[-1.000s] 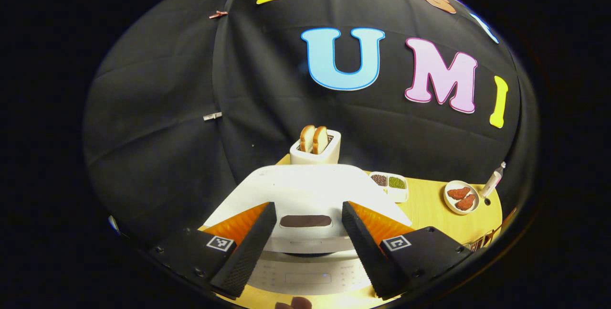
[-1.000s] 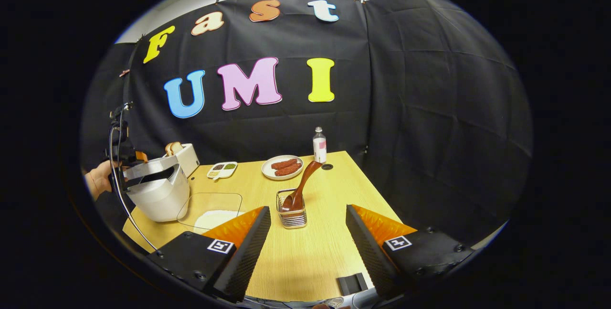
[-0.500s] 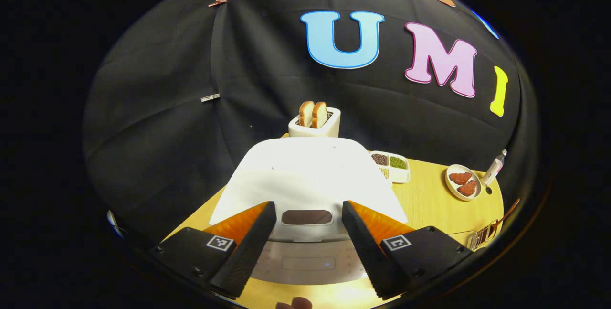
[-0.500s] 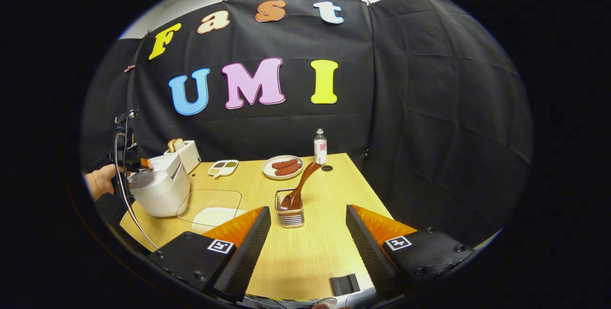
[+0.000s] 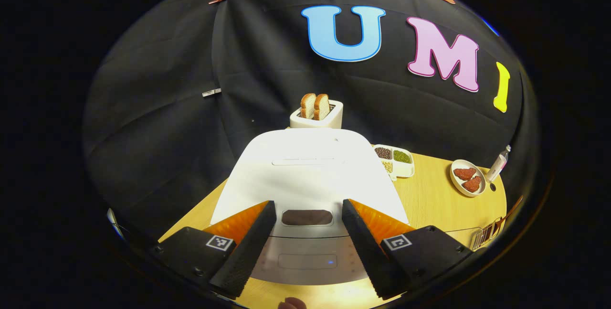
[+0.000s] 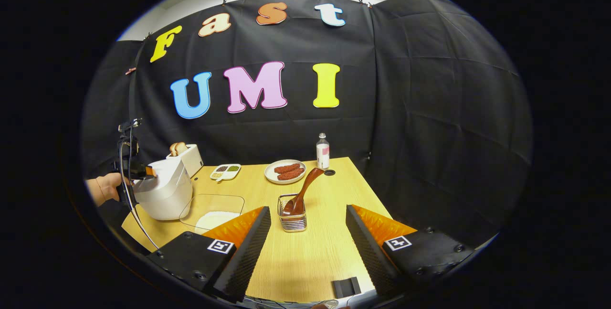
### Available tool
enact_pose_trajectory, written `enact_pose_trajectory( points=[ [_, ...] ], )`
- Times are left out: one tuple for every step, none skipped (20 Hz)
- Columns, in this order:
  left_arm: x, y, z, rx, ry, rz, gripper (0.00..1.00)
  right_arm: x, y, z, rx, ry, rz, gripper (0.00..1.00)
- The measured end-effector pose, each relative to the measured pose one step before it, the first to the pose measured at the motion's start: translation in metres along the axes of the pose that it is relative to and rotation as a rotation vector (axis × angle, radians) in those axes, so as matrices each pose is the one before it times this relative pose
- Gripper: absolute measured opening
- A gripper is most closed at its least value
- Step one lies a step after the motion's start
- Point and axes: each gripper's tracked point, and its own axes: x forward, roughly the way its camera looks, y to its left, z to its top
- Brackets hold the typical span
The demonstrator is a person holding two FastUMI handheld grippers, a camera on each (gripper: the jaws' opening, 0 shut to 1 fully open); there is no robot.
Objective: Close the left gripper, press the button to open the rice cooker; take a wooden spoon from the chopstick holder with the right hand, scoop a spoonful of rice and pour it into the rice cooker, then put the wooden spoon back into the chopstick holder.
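The white rice cooker (image 5: 305, 170) stands with its lid down, right in front of my left gripper (image 5: 308, 204). That gripper is open, and the cooker's dark button (image 5: 306, 217) lies between its fingers, not touched. In the right gripper view the cooker (image 6: 164, 189) sits at the table's left end, with the left gripper (image 6: 143, 171) and a hand (image 6: 102, 189) at its lid. The wooden spoon (image 6: 300, 192) leans in the wire chopstick holder (image 6: 292, 220), just beyond my open, empty right gripper (image 6: 308, 208). White rice (image 6: 212, 219) lies on a glass tray (image 6: 215, 201) beside the cooker.
Behind the cooker stands a toaster (image 5: 316, 113) with two bread slices. Along the back of the table are a compartment dish of beans (image 6: 225, 171), a plate of meat (image 6: 286, 171) and a small bottle (image 6: 323, 151). A small black object (image 6: 346, 287) lies near the front edge.
The cooker's lid, ajar a second ago, has come down shut. My left gripper has stayed open over the button. The right gripper has drifted slightly; the spoon has not moved.
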Motion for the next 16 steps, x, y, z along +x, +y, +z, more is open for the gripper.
enact_pose_trajectory(
  points=[
    [0.00025,0.0014,-0.00042,-0.00266,-0.00076,-0.00276,0.99,0.00086,0.00059,0.00009,-0.00139,0.00092,0.00105,0.98],
    [0.00026,-0.00057,-0.00027,0.00498,-0.0032,-0.00111,0.99,0.00098,0.00144,0.00001,0.00111,0.0006,0.00133,0.99],
    [-0.00018,-0.00041,-0.00168,0.01035,-0.00759,-0.00017,0.99,0.00058,0.00073,-0.00067,0.00275,0.00059,0.00015,0.99],
    [-0.00041,0.00019,-0.00068,0.0039,-0.01501,0.00078,0.99,0.00045,0.00067,0.00079,0.0027,-0.00065,0.0,0.99],
    [-0.00002,0.00005,0.00124,-0.00076,-0.01618,0.00112,1.0,-0.00021,0.00021,0.00162,0.00232,-0.00473,0.00008,0.99],
    [-0.00016,-0.00043,-0.00008,-0.00077,-0.00784,0.00162,0.99,-0.00027,0.0009,0.00116,-0.0004,-0.00358,0.00085,0.99],
    [-0.00099,0.0009,0.00122,-0.00468,-0.01125,0.00056,1.0,-0.0015,0.00009,0.00113,-0.00263,-0.00227,0.00087,0.99],
    [0.00049,-0.0002,0.00016,-0.00778,0.00532,-0.00569,0.99,-0.00098,0.00025,0.00076,-0.00393,-0.00122,0.00275,0.99],
    [-0.00198,-0.00006,0.00156,0.00158,-0.00677,-0.00808,0.99,-0.00114,0.0002,0.00138,-0.00426,-0.00183,0.00286,0.99],
    [-0.00053,0.00089,-0.00145,0.00535,0.00455,-0.00391,0.99,-0.00001,0.00071,0.00133,-0.00258,-0.00169,0.00318,0.99],
    [-0.00346,0.00125,0.00065,-0.00251,-0.00352,-0.00368,0.98,-0.00008,0.00017,0.00273,-0.00152,-0.0042,0.00183,0.99],
    [-0.00301,0.00216,0.00382,-0.00799,-0.01478,-0.0027,0.98,0.00011,0.0004,0.00275,0.00023,-0.00471,0.0018,0.99],
    [-0.00519,-0.00102,0.00376,-0.01768,-0.01666,-0.01359,0.96,0.00059,0.00114,0.00201,0.00234,-0.00343,0.00222,0.99],
    [-0.00652,-0.00321,0.00456,-0.02085,-0.01698,-0.01916,0.95,0.00027,0.00239,0.00269,0.00206,-0.0051,0.00325,0.99],
    [-0.0041,-0.00619,0.00346,-0.01464,-0.01806,-0.01603,0.96,0.00028,0.00278,0.00229,-0.00248,-0.00485,0.00325,0.99],
    [-0.00735,-0.00158,0.007,-0.00504,-0.02108,-0.01385,0.96,-0.00041,0.00185,0.0025,-0.00573,-0.00357,0.0035,0.99]
  ],
)
